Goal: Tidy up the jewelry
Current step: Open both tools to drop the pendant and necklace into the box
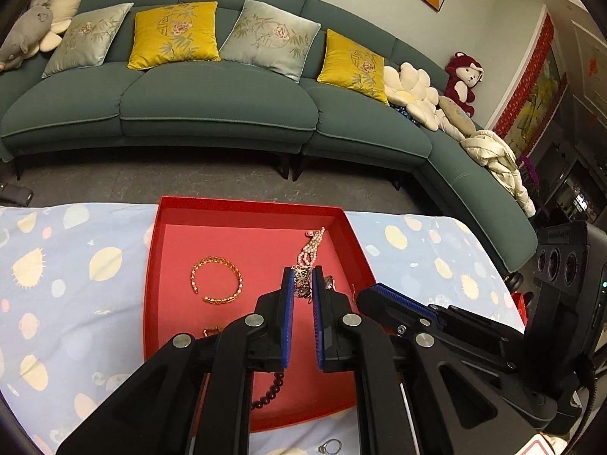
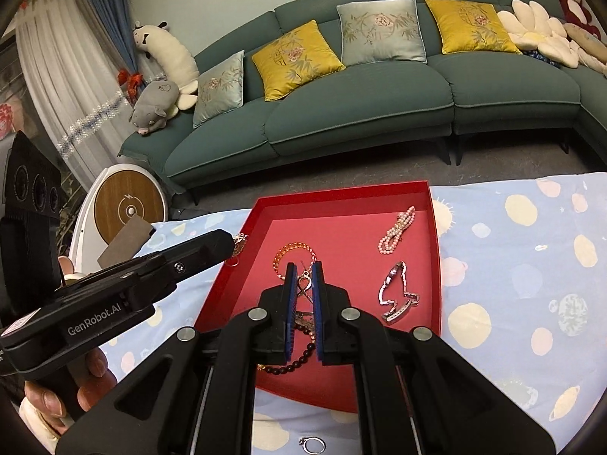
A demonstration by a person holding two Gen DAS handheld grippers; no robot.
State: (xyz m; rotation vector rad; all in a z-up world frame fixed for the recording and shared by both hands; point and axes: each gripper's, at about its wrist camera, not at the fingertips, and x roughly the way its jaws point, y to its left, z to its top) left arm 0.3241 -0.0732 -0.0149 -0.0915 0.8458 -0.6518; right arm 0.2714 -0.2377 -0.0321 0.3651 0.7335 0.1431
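Observation:
A red tray (image 1: 163, 250) (image 2: 435, 235) lies on the patterned cloth. In it are a gold bangle (image 1: 216, 280) (image 2: 294, 250), a pink pearl bracelet (image 1: 313, 244) (image 2: 396, 233), a silver link bracelet (image 2: 398, 295) and a dark bead bracelet (image 1: 269, 392) (image 2: 299, 360). My left gripper (image 1: 302, 284) is shut on a flower-link chain (image 1: 301, 278) above the tray. My right gripper (image 2: 303, 276) is shut on a thin pendant necklace (image 2: 303, 290) over the tray. Each gripper shows in the other's view, the right one (image 1: 379, 292) and the left one (image 2: 224, 240).
A small silver ring (image 1: 331, 445) (image 2: 313, 444) lies on the cloth (image 1: 68, 265) (image 2: 531, 265) in front of the tray. A green sofa (image 1: 212, 106) (image 2: 360, 113) with cushions stands beyond the table. A round white and wood device (image 2: 125, 204) is at the left.

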